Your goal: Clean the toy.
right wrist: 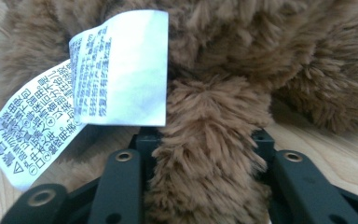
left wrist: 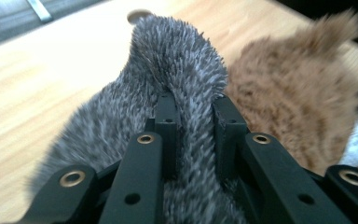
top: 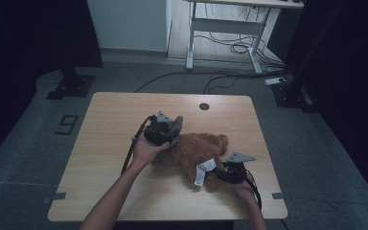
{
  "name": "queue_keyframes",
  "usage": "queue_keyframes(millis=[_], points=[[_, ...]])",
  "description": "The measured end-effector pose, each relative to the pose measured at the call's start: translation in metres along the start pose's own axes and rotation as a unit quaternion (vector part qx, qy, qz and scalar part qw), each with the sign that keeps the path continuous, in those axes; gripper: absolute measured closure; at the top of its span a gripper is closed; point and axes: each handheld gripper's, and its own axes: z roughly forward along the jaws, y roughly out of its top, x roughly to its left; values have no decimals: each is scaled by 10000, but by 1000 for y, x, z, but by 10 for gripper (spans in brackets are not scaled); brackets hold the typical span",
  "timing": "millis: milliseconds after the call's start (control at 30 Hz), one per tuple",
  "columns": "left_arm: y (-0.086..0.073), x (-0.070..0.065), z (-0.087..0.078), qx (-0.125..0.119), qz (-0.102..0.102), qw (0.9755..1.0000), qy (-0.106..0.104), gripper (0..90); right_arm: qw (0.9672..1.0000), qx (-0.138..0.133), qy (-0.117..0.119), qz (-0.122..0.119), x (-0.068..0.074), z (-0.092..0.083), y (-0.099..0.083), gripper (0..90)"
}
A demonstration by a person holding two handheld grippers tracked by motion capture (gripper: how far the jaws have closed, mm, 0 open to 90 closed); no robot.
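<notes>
Tongs on both sides are clenched on the brown, shaggy plush toy (top: 199, 152), which lies near the middle of the pale wooden counter (top: 110, 124) and serves as my landmark. I judge the two grips are there to hold it at opposite ends. My left tongs (top: 165, 128) pinch its grey furry part (left wrist: 177, 60) at the toy's far-left end. My right tongs (top: 227, 171) clamp a brown limb (right wrist: 209, 154) at its near-right end, just beside the white printed care label (right wrist: 116, 70) hanging there.
</notes>
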Motion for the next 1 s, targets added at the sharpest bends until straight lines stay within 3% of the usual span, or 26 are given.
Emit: queue_keyframes(millis=[133, 267, 467, 667, 900, 1000], points=[[-16, 4, 7, -89, -179, 9997, -126, 754, 9998, -89, 89, 183, -5, -7, -2, 494], [-24, -1, -1, -125, 23, 9999, -114, 764, 9989, -117, 237, 391, -9, -16, -2, 450], [-33, -3, -3, -184, -27, 9997, -126, 764, 9985, -154, 194, 482, -17, -34, -1, 396], [-44, -15, -7, -200, 230, 9995, -123, 766, 9954, -590, 209, 722, -21, -51, 5, 339], [-62, -32, -12, -262, 378, 9987, -242, 767, 9947, -723, 418, 607, -2, -39, 20, 184], [-67, -35, -15, -255, 487, 9983, -199, 767, 9968, -476, 338, 547, 6, -24, 25, 181]])
